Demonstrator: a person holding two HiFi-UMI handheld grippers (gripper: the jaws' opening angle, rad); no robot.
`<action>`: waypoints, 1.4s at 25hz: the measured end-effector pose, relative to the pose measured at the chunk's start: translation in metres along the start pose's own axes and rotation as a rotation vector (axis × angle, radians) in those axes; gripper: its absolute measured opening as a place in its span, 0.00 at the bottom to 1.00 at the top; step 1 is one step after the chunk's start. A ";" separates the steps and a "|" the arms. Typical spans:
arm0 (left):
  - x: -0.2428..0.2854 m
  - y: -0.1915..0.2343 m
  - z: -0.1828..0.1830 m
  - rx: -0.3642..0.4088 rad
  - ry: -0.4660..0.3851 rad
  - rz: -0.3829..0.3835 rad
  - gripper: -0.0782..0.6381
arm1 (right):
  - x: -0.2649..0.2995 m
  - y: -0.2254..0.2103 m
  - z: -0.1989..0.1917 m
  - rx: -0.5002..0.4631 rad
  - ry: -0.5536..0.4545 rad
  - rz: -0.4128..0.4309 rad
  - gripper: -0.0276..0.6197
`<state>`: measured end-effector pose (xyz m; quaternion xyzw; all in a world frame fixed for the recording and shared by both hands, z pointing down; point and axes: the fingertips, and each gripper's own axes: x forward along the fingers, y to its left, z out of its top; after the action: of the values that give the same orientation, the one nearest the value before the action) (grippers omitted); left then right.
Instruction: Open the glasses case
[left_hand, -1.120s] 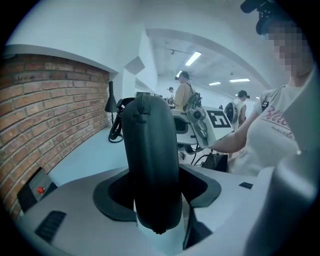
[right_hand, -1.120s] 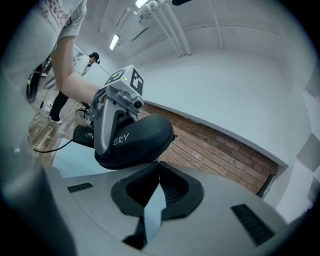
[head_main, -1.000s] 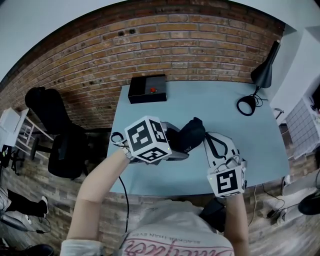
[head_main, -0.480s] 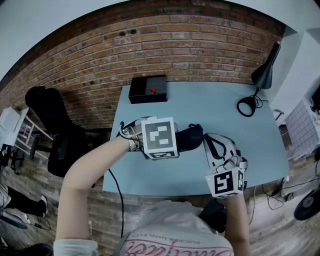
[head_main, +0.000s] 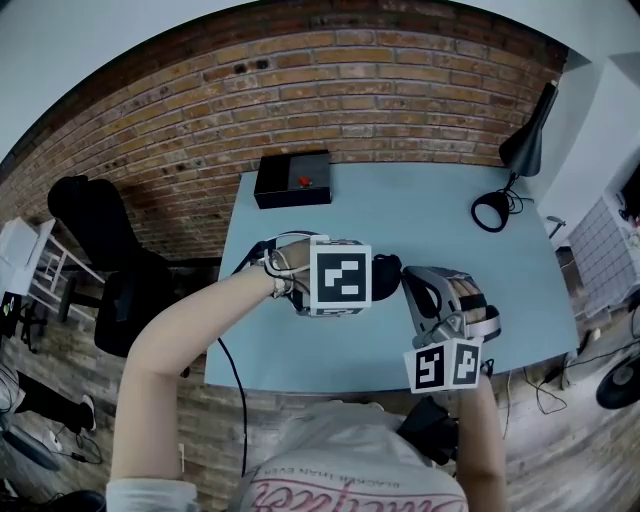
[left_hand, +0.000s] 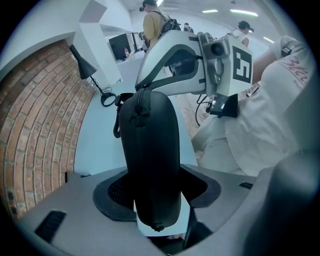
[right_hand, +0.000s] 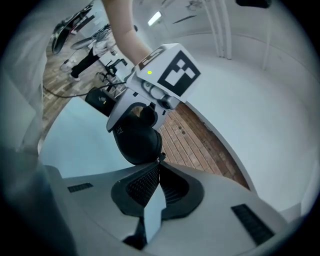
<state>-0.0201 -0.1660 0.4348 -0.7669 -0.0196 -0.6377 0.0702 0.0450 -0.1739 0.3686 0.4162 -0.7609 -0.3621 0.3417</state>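
**Case gripped, zipper pull pinched: the unzipping is about to begin**

The left gripper (left_hand: 152, 200) points down at the table (head_main: 440, 230), and its jaws, standing fairly wide, press on both sides of the black glasses case (left_hand: 150, 150). In the head view the case is in the middle of the frame, mostly under the left gripper's marker cube, and only its dark end shows at the right of the cube.

The right gripper (right_hand: 159, 167) comes from the lower right of that view. Its jaws are fully together, and their tips appear to pinch the small zipper pull (right_hand: 161, 158) at the end of the case.

The step in hand seems to be the start of opening, and the zipper looks closed. The next move probably calls for drawing the pull along the zipper line around the edge of the case. Meanwhile the left gripper must keep the case from turning. A thin pull can slip from the tips if the direction is wrong.
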 end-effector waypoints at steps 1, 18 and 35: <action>0.002 0.000 -0.002 0.003 0.015 -0.006 0.46 | 0.001 0.002 0.001 -0.055 0.012 0.000 0.07; 0.020 -0.005 -0.018 -0.004 0.124 -0.079 0.46 | 0.017 0.014 0.019 -0.672 0.039 0.043 0.07; 0.027 -0.005 -0.020 0.008 0.144 -0.064 0.46 | 0.025 0.019 0.032 -0.863 -0.028 0.090 0.07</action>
<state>-0.0353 -0.1654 0.4648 -0.7176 -0.0415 -0.6931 0.0541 0.0011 -0.1799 0.3734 0.1966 -0.5615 -0.6376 0.4895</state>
